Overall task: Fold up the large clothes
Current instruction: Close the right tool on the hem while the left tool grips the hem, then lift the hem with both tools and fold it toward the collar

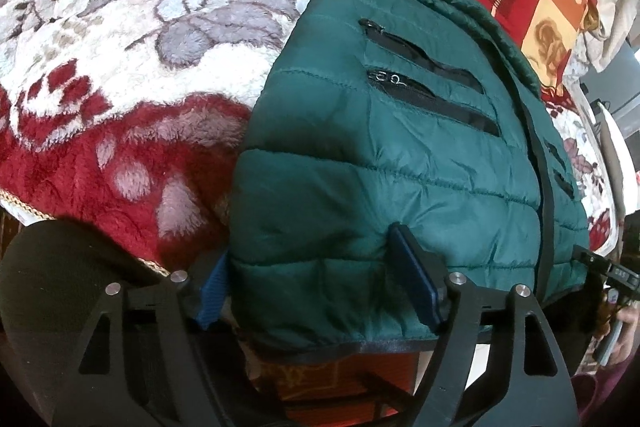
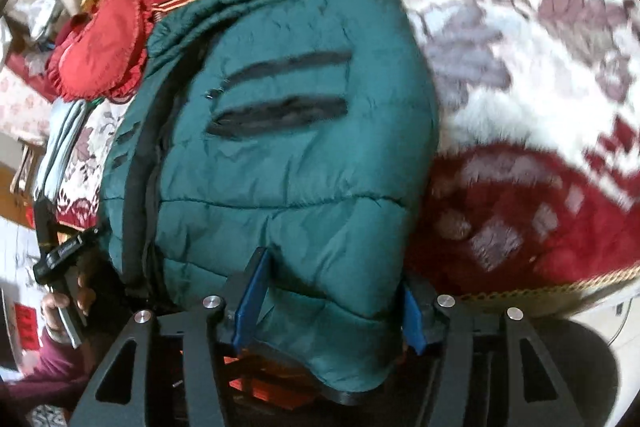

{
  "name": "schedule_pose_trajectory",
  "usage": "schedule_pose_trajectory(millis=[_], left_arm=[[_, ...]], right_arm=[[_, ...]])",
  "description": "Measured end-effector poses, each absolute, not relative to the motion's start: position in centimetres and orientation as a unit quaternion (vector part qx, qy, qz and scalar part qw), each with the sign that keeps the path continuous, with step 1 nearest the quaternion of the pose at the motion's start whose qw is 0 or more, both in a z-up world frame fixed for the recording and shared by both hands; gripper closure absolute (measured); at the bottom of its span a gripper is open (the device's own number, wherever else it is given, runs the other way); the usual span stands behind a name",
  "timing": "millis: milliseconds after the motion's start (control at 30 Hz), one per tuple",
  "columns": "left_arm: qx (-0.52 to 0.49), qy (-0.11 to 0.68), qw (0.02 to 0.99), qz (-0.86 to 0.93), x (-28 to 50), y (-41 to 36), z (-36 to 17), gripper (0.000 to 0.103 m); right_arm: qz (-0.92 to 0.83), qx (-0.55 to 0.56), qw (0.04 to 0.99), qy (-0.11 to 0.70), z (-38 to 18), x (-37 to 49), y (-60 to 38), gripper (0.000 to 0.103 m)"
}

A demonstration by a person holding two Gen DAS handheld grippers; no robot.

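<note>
Jacket [image 1: 384, 155] lies on the blanket [image 1: 120, 75], hem between both spread claws, left [image 1: 316, 291] and right [image 2: 332, 303], neither pinching, so we bite deeper, close evenly, then fold.

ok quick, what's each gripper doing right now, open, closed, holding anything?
Left gripper: open, the green jacket hem between its pads.
Right gripper: open, jacket hem between its pads.
</note>
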State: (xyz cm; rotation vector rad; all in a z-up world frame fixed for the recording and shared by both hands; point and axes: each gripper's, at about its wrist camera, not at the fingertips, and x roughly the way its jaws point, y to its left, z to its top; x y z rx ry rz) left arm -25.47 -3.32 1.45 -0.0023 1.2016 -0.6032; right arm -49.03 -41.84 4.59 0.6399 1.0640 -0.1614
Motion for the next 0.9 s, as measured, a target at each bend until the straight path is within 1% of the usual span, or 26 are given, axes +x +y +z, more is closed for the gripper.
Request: schedule_pose_trajectory(millis=[33,100,133,167,233,267,333,400,467,733,900], left_arm=[[0.0,0.557,0.782,-0.28,-25.4,-3.3,1.5,0.027],[0.005,0.557,0.781,-0.281,-25.5,-3.3,1.6,0.028],[0.008,0.556,0.782,-0.282,-25.6,-3.4,1.7,0.035],[0.014,0.551,0.785,-0.282,-25.7,-3.5,1.9,0.039],[0.018,0.543,0.791,-0.283,-26.1,-3.5,2.3,0.06],[0.02,0.538,0.794,-0.282,-26.3,-3.5,2.6,0.064],[0.02,0.53,0.799,-0.282,-26.4,-3.3,3.2,0.08],[0.009,0.522,0.802,-0.291,-26.3,-3.1,4.2,0.088],[-0.004,0.509,0.805,-0.305,-26.3,-2.8,5.8,0.09],[-0.058,0.457,0.826,-0.323,-24.4,-2.1,12.1,0.09],[-0.074,0.428,0.847,-0.306,-22.5,-3.2,14.4,0.09]], right_arm=[[-0.074,0.301,0.813,0.494,4.6,-49.2,-41.8,0.046],[-0.07,0.291,0.82,0.488,5.0,-49.4,-41.5,0.056],[-0.071,0.282,0.825,0.485,5.3,-49.5,-41.3,0.066],[-0.077,0.266,0.833,0.479,5.8,-49.6,-41.0,0.077],[-0.078,0.236,0.849,0.467,7.1,-49.7,-40.3,0.085],[-0.078,0.219,0.859,0.457,8.0,-49.6,-39.9,0.087],[-0.076,0.201,0.874,0.436,9.7,-49.4,-39.3,0.088],[-0.071,0.196,0.886,0.413,11.4,-49.2,-39.2,0.088],[-0.069,0.193,0.894,0.399,12.6,-49.0,-39.3,0.088],[-0.087,0.209,0.914,0.336,16.9,-48.1,-41.7,0.089],[-0.105,0.221,0.923,0.298,18.8,-46.6,-43.2,0.089]])
